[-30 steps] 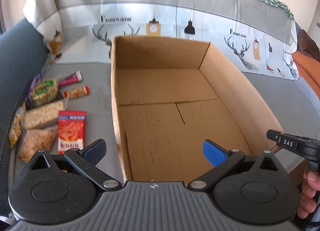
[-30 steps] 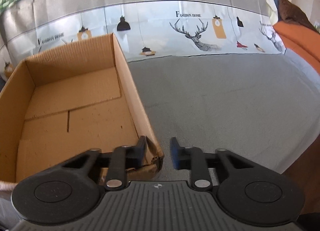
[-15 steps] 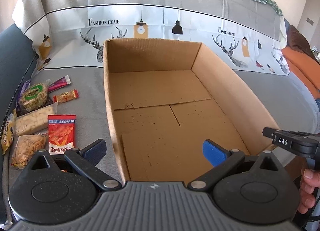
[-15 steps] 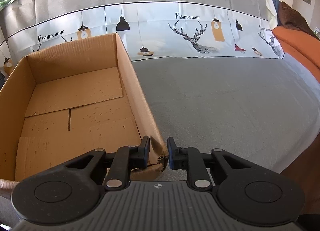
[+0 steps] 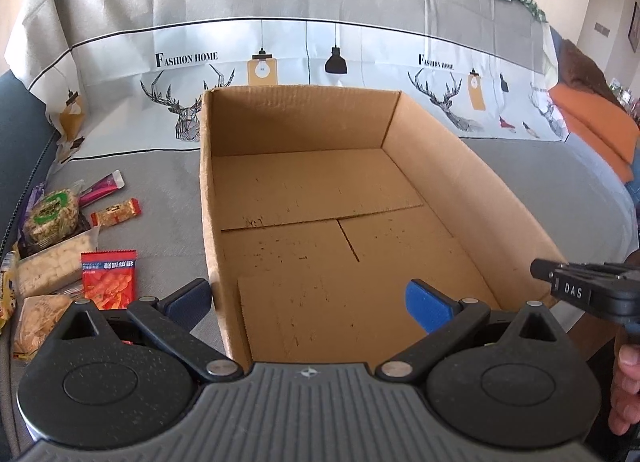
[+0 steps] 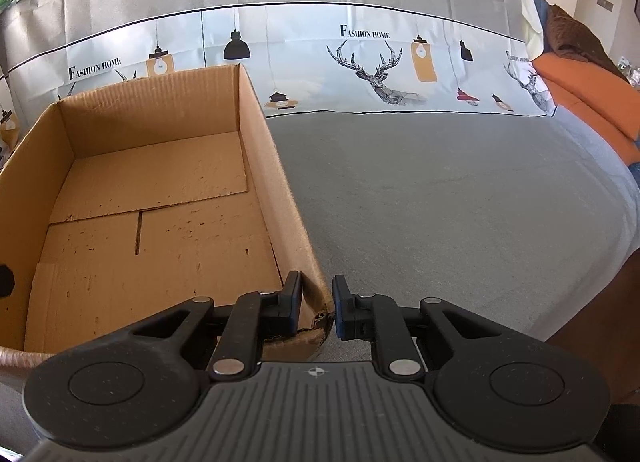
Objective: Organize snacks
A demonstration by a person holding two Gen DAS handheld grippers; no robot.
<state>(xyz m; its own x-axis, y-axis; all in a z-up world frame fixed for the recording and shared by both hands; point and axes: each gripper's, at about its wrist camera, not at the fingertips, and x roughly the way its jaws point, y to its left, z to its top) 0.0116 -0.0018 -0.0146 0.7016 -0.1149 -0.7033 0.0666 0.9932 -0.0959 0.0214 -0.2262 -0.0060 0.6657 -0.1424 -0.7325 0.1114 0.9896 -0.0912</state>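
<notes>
Since the earlier frame, right hand-held gripper (image 6: 317, 306) has closed its jaws onto the near right corner of the cardboard box (image 6: 256, 134); one pad sits inside the wall, the other outside, and the torn corner edge is pinched between them. Gap is narrow, w/ cardboard filling it. Left view has shifted a bit too: box now sits more centred than before.

Left hand-held gripper (image 5: 308, 298) is spread wide, holding nothing. Its left pad is outside the box's left wall, its right pad over the box floor, so the near left part of the box lies between the fingers w/o being touched. Box interior shows only bare flaps.

Snacks lie in a loose group left of the box, just beyond the left pad: red packet (image 5: 109, 279) nearest, pale cracker pack (image 5: 54, 264) beside it, orange-brown bag (image 5: 38, 322) at bottom left, round green-label pack (image 5: 51, 216) further back, small orange bar (image 5: 116, 212) and pink stick (image 5: 102, 186) toward the rear. All outside the box.

Everything rests on a grey bed cover (image 6: 440, 202). Behind it hangs a printed sheet w/ deer, lamps & "FASHION HOME" (image 6: 376, 62), green check cloth along the top. Orange cushion (image 6: 588, 102) at far right. Person's fingers (image 5: 626, 382) show at the right edge of the left view, under the other tool's black body.
</notes>
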